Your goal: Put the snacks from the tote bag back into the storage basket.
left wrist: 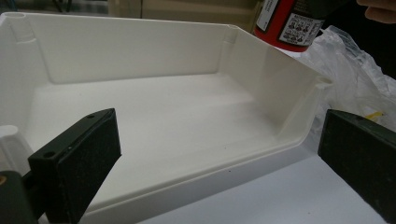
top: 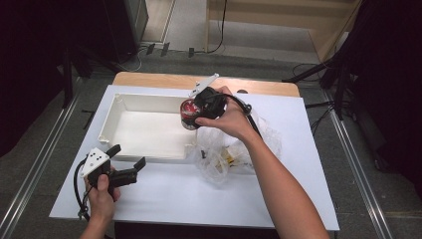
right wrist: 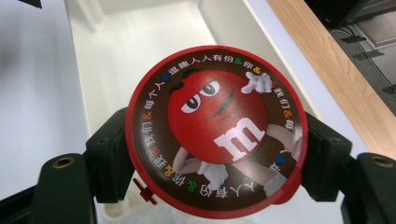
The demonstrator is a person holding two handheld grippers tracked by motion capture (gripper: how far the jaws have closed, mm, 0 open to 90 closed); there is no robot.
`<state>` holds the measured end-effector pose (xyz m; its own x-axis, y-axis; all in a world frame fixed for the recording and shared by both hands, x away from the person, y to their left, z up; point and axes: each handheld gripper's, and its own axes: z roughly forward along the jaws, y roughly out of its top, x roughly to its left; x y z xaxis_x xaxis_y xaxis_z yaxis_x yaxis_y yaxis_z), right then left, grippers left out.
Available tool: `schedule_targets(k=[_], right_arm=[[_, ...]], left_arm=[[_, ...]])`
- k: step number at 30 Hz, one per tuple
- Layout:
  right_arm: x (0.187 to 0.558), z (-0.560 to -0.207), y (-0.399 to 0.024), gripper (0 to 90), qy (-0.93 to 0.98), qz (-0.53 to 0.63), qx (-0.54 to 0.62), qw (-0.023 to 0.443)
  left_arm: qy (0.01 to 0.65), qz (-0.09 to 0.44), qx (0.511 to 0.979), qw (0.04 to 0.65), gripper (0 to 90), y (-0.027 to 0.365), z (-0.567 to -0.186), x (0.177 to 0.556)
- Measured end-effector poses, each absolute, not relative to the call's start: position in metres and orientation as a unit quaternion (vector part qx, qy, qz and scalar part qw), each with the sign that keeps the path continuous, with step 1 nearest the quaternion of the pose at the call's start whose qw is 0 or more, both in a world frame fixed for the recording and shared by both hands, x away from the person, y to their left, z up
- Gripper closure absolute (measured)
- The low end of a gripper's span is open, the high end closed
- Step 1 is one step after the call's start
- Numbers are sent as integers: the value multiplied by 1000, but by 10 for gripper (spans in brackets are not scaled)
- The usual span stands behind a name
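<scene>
One white tray [top: 119, 112] takes up the left half of the table [top: 164, 194], and it holds nothing: its floor is bare from wall to wall in the left gripper view. Just beside its right end lies a crumpled clear bag [top: 263, 137] with something small and yellow inside, too blurred to name. The tub [top: 189, 113], a red and brown round sweets container, hangs in the air over the tray's right end, clamped across its body by the right gripper [top: 201, 107]; the right gripper view looks straight onto its printed lid [right wrist: 215, 130], with a black pad pressed against each side. It looks like a stiff plastic tub with smooth, glossy walls, so it is probably light but apt to slip or twist; gripping it across the widest part of the body, as here, seems the safest hold, and the lid may be a weak spot if squeezed. The left gripper [top: 128, 163] rests near the tray's front wall with its jaws wide apart and nothing between them.
</scene>
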<state>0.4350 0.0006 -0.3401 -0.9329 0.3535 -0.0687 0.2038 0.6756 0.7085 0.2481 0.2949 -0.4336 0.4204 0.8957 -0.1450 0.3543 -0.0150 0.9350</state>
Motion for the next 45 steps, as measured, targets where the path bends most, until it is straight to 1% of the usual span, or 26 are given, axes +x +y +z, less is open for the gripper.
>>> schedule_targets(k=[9,35,45], right_arm=[[437,-344,13,260,913,368,144,101],[438,-359,22,260,917,360,143,93],[438,-367,25,260,921,352,134,97]], left_arm=[[473,258,663,520,0,296,-434,248],[476,261,658,522,0,302,-434,249],[477,262,658,521,0,303,-434,249]])
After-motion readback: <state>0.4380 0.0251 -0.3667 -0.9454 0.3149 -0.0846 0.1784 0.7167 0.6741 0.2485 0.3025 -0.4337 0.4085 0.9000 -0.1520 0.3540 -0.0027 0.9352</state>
